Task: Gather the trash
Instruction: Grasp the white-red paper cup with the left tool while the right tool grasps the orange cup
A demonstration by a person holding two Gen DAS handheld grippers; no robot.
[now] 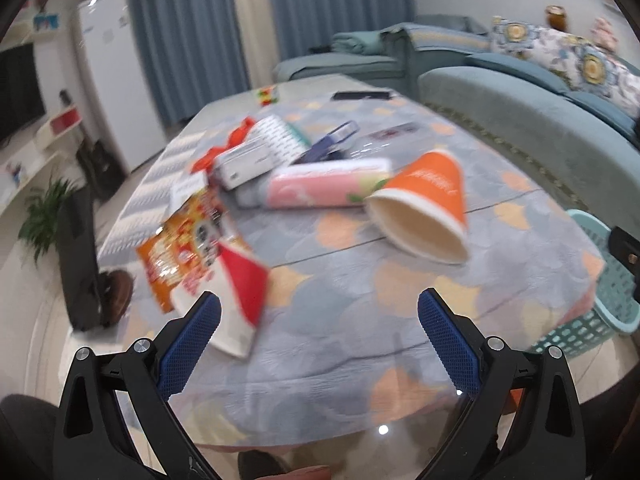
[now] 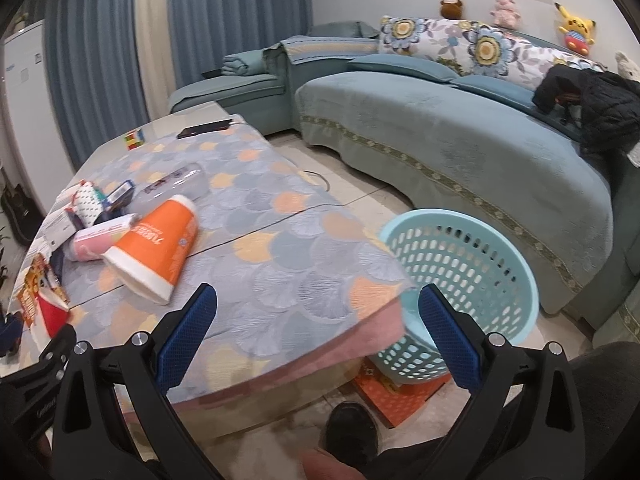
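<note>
An orange paper cup point(image 1: 428, 196) point(image 2: 156, 244) lies on its side on the patterned table cloth point(image 1: 340, 320) point(image 2: 288, 248). Behind it lie a pink wrapper point(image 1: 320, 188) point(image 2: 96, 240), small boxes point(image 1: 248, 160) and an orange snack bag point(image 1: 188, 240) point(image 2: 36, 296) with a red and white carton point(image 1: 236, 296). My left gripper point(image 1: 320, 308) hangs open above the table's near part, its left finger close to the carton. My right gripper point(image 2: 318, 300) is open over the table's near right corner. A light blue plastic basket point(image 2: 460, 280) point(image 1: 608, 288) stands on the floor beside that corner.
A teal sofa point(image 2: 460, 148) with flowered cushions runs along the right. A phone point(image 2: 204, 128) and a colour cube point(image 2: 134, 139) lie at the table's far end. A white fridge point(image 1: 112, 80) and blue curtains are behind. A shoe point(image 2: 352, 432) shows below the right gripper.
</note>
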